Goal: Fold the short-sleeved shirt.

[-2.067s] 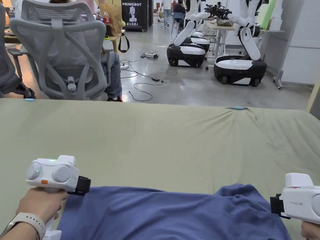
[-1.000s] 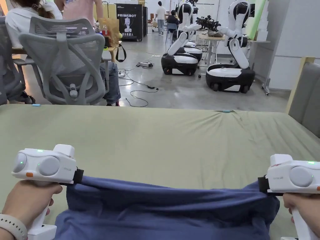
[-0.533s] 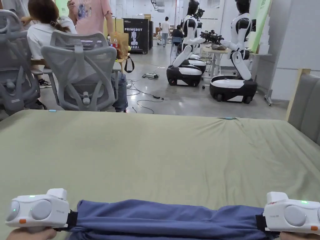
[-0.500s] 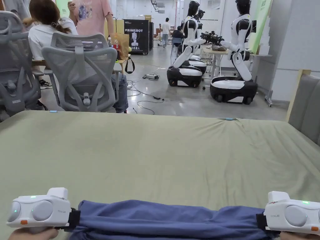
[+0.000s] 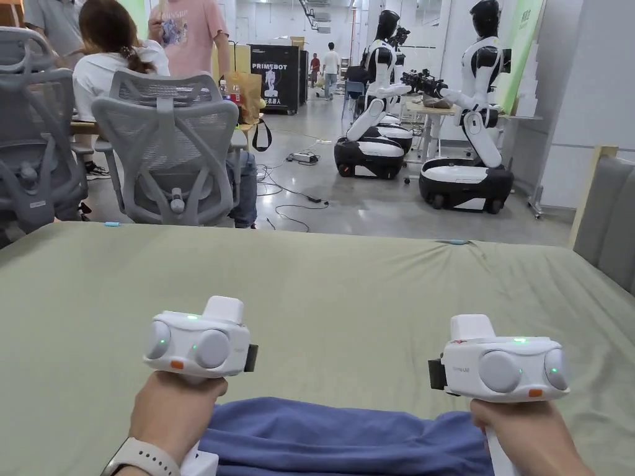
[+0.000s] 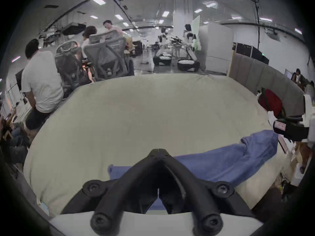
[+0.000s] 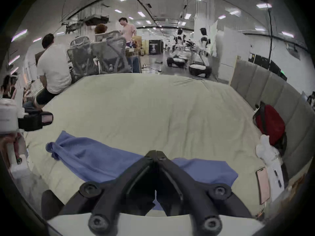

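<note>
The blue short-sleeved shirt (image 5: 347, 440) lies bunched in a long band on the bed's near edge, also seen as the shirt (image 6: 221, 163) and the shirt (image 7: 95, 158). My left gripper (image 6: 158, 149) hovers above the shirt's left part, jaws shut tip to tip with no cloth between them. My right gripper (image 7: 156, 151) hovers over the right part, shut and empty as well. In the head view the left gripper's white body (image 5: 198, 344) and the right gripper's white body (image 5: 502, 369) sit just beyond the shirt, each held in a hand.
An olive-green sheet (image 5: 322, 285) covers the wide bed. A grey padded headboard (image 5: 611, 217) runs along the right side, with a red backpack (image 7: 270, 127) and a phone (image 7: 263, 185) near it. Office chairs (image 5: 167, 155), people and humanoid robots (image 5: 465, 173) stand beyond the far edge.
Both grippers held the shirt stretched between them; now they have let go, moved inward and lifted. The shirt has dropped slack onto the bed.
</note>
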The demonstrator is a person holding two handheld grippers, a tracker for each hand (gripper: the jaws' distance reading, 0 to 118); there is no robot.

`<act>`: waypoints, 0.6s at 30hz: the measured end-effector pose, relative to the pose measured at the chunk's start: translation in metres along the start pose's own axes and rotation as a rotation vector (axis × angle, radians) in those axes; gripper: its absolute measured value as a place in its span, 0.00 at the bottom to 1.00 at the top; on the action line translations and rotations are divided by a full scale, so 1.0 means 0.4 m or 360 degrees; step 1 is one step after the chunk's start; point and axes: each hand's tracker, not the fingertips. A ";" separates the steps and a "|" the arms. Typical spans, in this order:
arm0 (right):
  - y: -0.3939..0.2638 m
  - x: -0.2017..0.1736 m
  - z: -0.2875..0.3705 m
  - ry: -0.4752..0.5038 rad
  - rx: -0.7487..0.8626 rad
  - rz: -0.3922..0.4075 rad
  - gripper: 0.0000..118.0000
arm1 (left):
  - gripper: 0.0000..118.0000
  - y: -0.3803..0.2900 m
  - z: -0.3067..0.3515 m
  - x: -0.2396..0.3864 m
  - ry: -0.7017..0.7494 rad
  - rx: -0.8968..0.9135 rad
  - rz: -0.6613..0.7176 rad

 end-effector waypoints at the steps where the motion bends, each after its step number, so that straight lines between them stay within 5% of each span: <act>1: -0.009 0.000 0.001 0.0026 0.0004 0.0003 0.00 | 0.00 -0.011 -0.001 -0.017 0.0011 0.0007 0.0019; 7: -0.020 -0.022 -0.022 -0.0013 -0.0030 0.0047 0.00 | 0.02 -0.139 -0.025 -0.226 0.0078 -0.0114 0.0366; 10: -0.022 -0.046 -0.040 -0.0002 -0.0054 0.0061 0.00 | 0.89 -0.224 -0.031 -0.345 -0.0106 -0.0177 0.0765; 11: -0.027 -0.053 -0.049 0.0001 -0.0071 0.0070 0.00 | 0.98 -0.254 -0.042 -0.373 -0.0165 -0.0205 0.0850; 13: -0.029 -0.061 -0.066 0.0010 -0.0102 0.0079 0.00 | 0.86 -0.306 -0.058 -0.408 -0.0335 -0.0187 0.1014; 18: -0.042 -0.058 -0.076 0.0008 -0.0135 0.0069 0.00 | 0.88 -0.420 -0.205 -0.461 -0.0784 -0.0185 0.1704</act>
